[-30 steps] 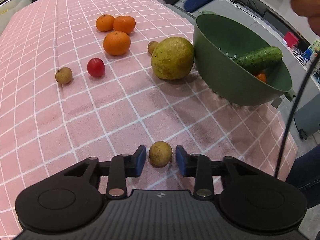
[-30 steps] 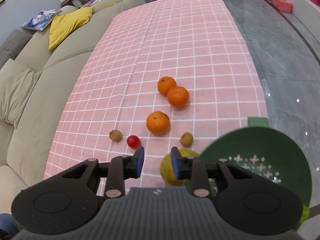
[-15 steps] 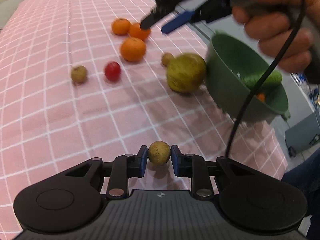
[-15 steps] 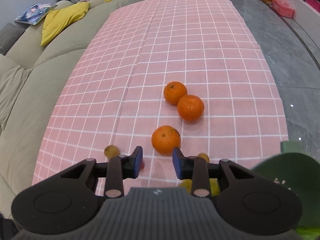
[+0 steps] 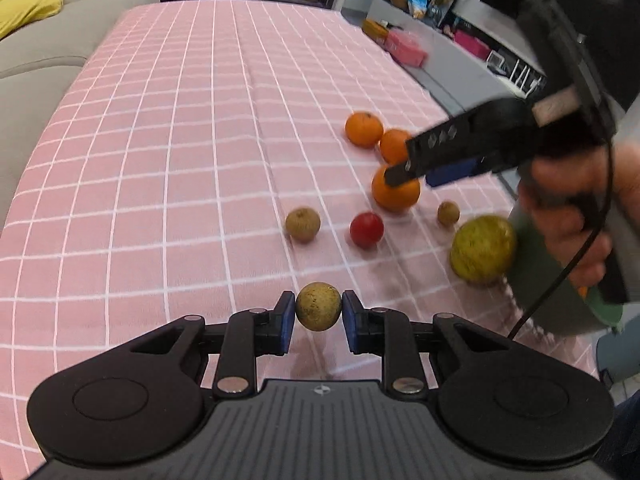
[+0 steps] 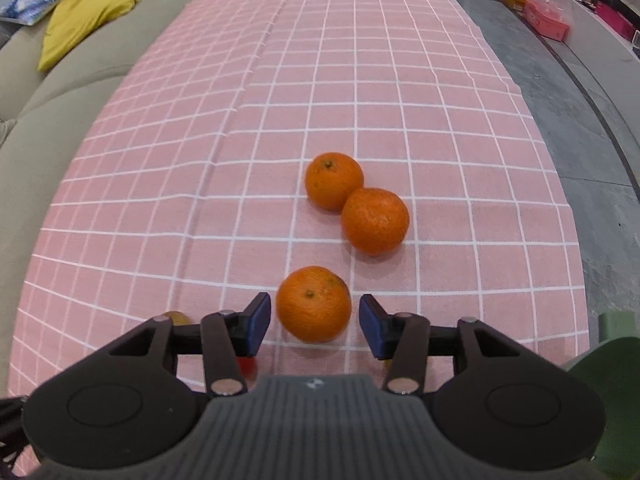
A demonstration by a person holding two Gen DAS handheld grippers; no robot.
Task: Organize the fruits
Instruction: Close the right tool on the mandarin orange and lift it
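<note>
My left gripper [image 5: 319,312] is shut on a small round brown fruit [image 5: 319,306] and holds it above the pink checked cloth. My right gripper [image 6: 315,322] is open, its pads on either side of the nearest orange [image 6: 314,303], apart from it. In the left wrist view the right gripper [image 5: 412,170] hangs over that orange [image 5: 396,194]. Two more oranges [image 6: 334,180] [image 6: 375,221] touch each other behind it. A second brown fruit [image 5: 303,224], a red fruit [image 5: 366,229], a third small brown fruit [image 5: 448,213] and a large yellow-green fruit [image 5: 483,249] lie on the cloth.
A green colander bowl [image 5: 560,304] stands at the right beside the large fruit, partly hidden by the hand; its rim shows in the right wrist view [image 6: 608,360]. A beige sofa [image 6: 60,80] with a yellow cushion [image 6: 88,16] runs along the left. The table's right edge drops to a grey floor.
My left gripper closed on the small brown fruit and lifted it. My right gripper moved forward from over the bowl, lowered and opened wider around the nearest orange.
</note>
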